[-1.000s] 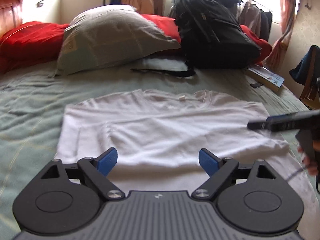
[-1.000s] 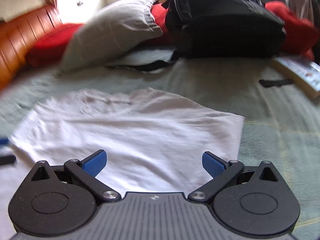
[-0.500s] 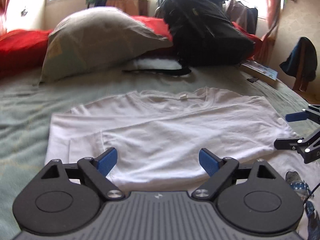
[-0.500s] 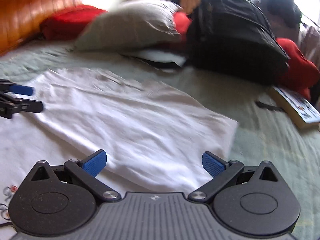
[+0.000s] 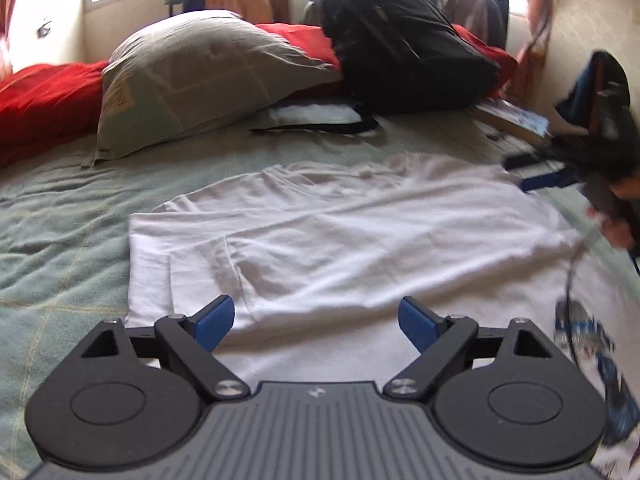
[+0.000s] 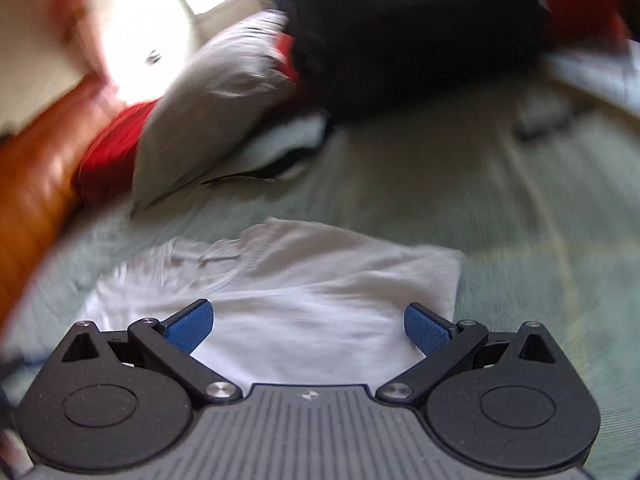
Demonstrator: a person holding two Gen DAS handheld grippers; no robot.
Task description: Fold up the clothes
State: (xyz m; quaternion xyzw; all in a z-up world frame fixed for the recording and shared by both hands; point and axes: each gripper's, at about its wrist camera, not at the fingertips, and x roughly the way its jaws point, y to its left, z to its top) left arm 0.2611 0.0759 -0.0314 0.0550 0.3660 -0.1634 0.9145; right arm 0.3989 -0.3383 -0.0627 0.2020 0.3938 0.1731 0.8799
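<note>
On the bed (image 5: 60,240), we hold both tools, left (image 5: 316,322) and right (image 6: 308,326), wide and empty over a half-folded white shirt (image 5: 340,248), whose loose layers could bunch if pinched carelessly.

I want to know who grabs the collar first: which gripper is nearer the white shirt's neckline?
Right. The right gripper hovers by the far right shoulder of the white shirt, beside its neckline. The left gripper sits back over the shirt's near part.
</note>
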